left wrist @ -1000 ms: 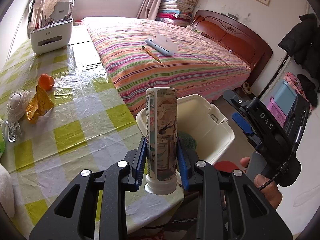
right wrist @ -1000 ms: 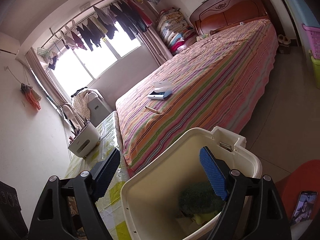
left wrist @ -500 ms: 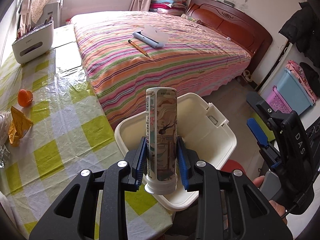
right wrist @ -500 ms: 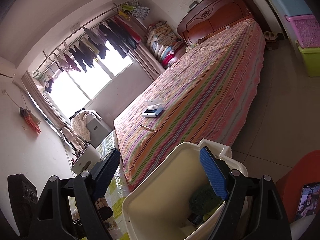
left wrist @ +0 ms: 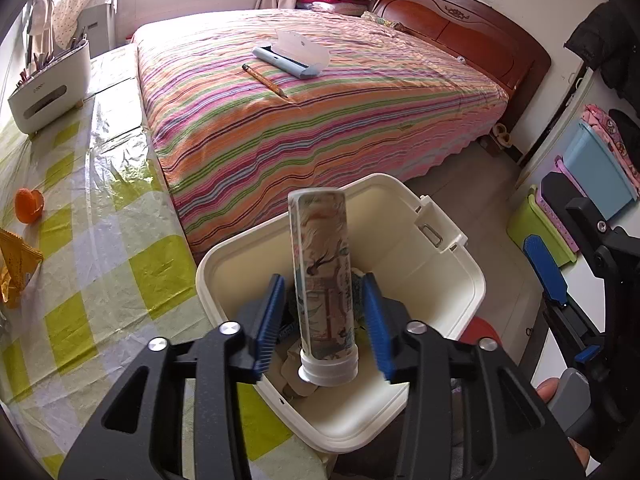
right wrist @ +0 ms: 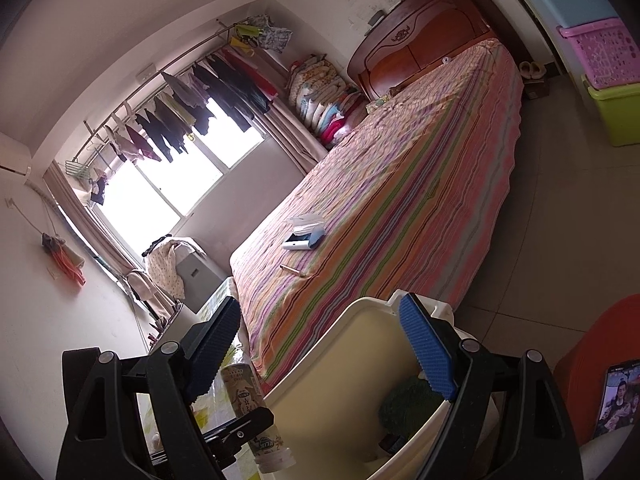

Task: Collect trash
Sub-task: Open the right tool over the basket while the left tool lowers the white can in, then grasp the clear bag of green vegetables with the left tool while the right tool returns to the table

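A tall bottle (left wrist: 324,280) with a printed label and white cap stands cap-down between the fingers of my left gripper (left wrist: 324,320), above the cream waste bin (left wrist: 460,276). The jaws are opening, and a gap shows on both sides between the blue pads (left wrist: 270,314) and the bottle. The right wrist view has the same bottle (right wrist: 250,404) left of the bin's wall (right wrist: 340,380). My right gripper (right wrist: 320,348) stands wide open over the bin with nothing held; in the left wrist view this right gripper (left wrist: 560,312) is beside the bin's right side, apart from it.
A table with a green-checked cloth (left wrist: 100,280) carries an orange peel (left wrist: 29,205), a yellow wrapper (left wrist: 16,268) and a white organiser (left wrist: 50,84). The striped bed (left wrist: 320,112) lies behind the bin. A green wad (right wrist: 408,404) sits in the bin. Coloured storage boxes (left wrist: 600,176) stand at the right.
My left gripper carried the bottle from above the table edge to over the bin, and its jaws have spread off the bottle. The right gripper's view rolled slightly; it stays open.
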The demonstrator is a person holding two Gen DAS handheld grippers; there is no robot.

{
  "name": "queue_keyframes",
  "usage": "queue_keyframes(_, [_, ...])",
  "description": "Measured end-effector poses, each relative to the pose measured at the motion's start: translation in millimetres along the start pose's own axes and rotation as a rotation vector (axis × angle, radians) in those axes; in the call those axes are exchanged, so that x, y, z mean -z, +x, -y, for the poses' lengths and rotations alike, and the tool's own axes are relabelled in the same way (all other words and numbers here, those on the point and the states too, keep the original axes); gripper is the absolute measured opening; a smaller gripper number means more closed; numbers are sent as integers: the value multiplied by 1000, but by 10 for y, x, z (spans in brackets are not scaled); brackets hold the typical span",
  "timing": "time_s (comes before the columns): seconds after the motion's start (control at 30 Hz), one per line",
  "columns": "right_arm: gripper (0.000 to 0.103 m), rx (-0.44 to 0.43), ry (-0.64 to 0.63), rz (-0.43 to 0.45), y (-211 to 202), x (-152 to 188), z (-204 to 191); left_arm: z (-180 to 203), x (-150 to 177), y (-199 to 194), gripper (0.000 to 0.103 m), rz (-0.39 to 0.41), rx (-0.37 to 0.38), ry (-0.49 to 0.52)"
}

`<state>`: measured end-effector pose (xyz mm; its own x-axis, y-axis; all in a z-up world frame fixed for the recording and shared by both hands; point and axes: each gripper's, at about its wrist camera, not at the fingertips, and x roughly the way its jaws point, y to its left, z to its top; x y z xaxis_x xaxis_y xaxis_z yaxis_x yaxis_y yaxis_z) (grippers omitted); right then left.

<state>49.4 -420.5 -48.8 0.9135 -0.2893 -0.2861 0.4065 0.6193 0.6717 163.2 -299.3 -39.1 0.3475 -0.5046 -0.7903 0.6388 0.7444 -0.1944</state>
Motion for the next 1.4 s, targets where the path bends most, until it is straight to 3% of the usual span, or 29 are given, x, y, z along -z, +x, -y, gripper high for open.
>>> queue_keyframes(0.03, [80, 0, 2, -2, 4, 1, 5, -29, 0, -24, 76, 16, -15, -15])
queue_keyframes(0.07, [80, -1, 4, -5, 8, 3, 7, -61, 6, -71, 77, 48, -34, -31])
queue_keyframes(0.27, [80, -3, -9, -19, 23, 28, -31, -262, 40, -337, 78, 88, -75, -33])
queue_keyframes(0.7, [80, -47, -77, -67, 112, 161, -343, -1048, 521, -1359, 83, 181, -266, 24])
queue_keyframes(1.0, [79, -66, -177, -122, 237, 360, -679, -1920, 627, -1847, 84, 293, -399, -96])
queue_keyframes(1.17, [80, -78, -219, -149, 298, 459, -836, -2282, 676, -1862, 84, 253, -411, -186])
queue_keyframes(1.4, [79, -123, -292, -219, 408, 669, -1102, -2584, 707, -2134, 84, 281, -470, -193])
